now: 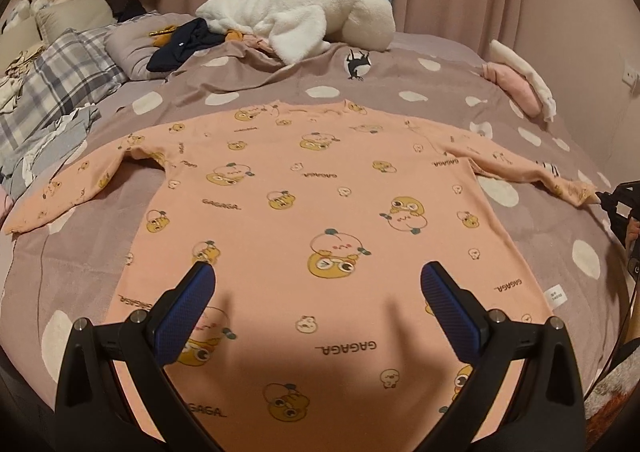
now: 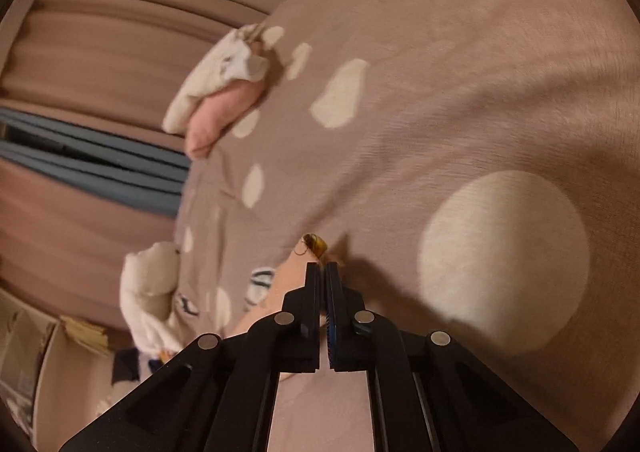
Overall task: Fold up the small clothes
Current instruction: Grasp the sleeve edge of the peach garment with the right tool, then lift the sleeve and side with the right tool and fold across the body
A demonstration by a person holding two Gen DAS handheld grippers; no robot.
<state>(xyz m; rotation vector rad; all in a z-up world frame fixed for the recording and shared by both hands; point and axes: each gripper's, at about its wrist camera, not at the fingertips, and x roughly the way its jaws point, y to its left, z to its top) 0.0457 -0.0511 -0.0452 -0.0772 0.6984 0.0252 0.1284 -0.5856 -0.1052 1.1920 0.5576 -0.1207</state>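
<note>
I have the peach long-sleeved shirt (image 1: 304, 212) spread flat on the bed (image 1: 400, 64), its hem towards me and its neckline towards the far edge, both sleeves stretched out to the sides. It lies on a mauve cover with cream spots, roughly in the middle of the bed.

My left gripper (image 1: 318, 272) hovers over the lower part of the shirt, near the hem. Its jaws stand wide apart with nothing between them, and the blue pads (image 1: 184, 316) face each other across bare cloth.

My right gripper (image 2: 323, 264) is at the end of the shirt's right sleeve (image 1: 560, 180), out towards the right edge of the bed. In the right wrist view its jaws are drawn together with only a thin slit between them, and the peach cuff with a yellow print sits right at the tips; they look clamped on the cuff's edge.

Along the far edge of the bed I see a white fleece garment (image 1: 296, 12) in a heap, with dark clothes (image 1: 180, 44) beside it. A folded pink and white pile (image 1: 520, 80) rests near the far right corner. Plaid bedding (image 1: 60, 84) lies bunched along the left edge.
</note>
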